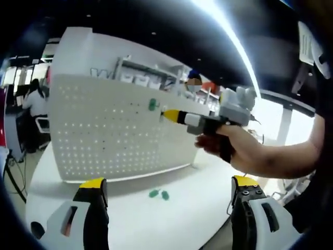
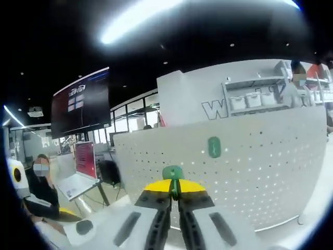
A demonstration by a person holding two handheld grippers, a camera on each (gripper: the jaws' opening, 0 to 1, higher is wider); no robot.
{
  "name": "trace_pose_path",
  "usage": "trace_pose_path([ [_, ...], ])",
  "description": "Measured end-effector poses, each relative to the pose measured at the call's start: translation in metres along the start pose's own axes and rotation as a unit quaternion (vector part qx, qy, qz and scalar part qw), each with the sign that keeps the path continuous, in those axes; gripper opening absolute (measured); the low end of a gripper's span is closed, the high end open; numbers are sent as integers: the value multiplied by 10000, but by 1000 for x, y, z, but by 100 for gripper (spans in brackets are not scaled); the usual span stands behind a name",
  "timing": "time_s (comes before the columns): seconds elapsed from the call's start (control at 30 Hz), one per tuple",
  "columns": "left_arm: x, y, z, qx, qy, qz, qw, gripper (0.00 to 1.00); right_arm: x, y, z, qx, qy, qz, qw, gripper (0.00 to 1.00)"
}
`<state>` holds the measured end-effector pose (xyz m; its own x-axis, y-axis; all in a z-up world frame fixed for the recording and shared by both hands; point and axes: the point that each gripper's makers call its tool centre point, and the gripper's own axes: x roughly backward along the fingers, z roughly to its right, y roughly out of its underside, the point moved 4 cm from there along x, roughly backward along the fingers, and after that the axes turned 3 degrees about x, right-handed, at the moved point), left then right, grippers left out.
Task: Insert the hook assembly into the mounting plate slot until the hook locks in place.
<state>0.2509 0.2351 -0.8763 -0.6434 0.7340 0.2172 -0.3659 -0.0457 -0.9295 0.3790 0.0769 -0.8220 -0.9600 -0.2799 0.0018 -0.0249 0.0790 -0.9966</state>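
Note:
A white pegboard mounting plate (image 1: 114, 135) (image 2: 250, 172) stands upright on a white table (image 1: 171, 219). One green hook (image 1: 152, 104) (image 2: 214, 147) sits on the plate's face. In the right gripper view, my right gripper (image 2: 174, 186) is shut on another green hook (image 2: 173, 172), held just in front of the plate. In the left gripper view the right gripper (image 1: 170, 115) comes in from the right in a person's hand (image 1: 223, 143), its yellow tips close to the mounted hook. My left gripper (image 1: 169, 183) is open and holds nothing. Two green hooks (image 1: 158, 194) lie on the table between its jaws.
The table's rounded edge runs along the left and front. A person (image 1: 31, 99) (image 2: 41, 182) sits at a desk beyond it, near a laptop (image 2: 78, 182) and a wall screen (image 2: 80, 107). Shelves (image 1: 145, 75) stand behind the plate.

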Motion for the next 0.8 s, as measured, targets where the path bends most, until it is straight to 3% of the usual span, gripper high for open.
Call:
trace_pose_path([
  [0.2, -1, -3, -1, -15, 18, 87, 10000, 100, -11, -4, 23, 11, 277, 80, 9996, 1],
  [0.33, -3, -2, -4, 8, 7, -6, 10000, 99, -18, -4, 37, -7, 425, 104, 9990, 1],
  [0.5, -3, -4, -6, 196, 51, -46, 9998, 97, -26, -7, 46, -3, 552, 170, 9983, 1],
  [0.8, -2, -13, -14, 52, -38, 37, 10000, 98, -38, -10, 65, -6, 822, 237, 9963, 1],
])
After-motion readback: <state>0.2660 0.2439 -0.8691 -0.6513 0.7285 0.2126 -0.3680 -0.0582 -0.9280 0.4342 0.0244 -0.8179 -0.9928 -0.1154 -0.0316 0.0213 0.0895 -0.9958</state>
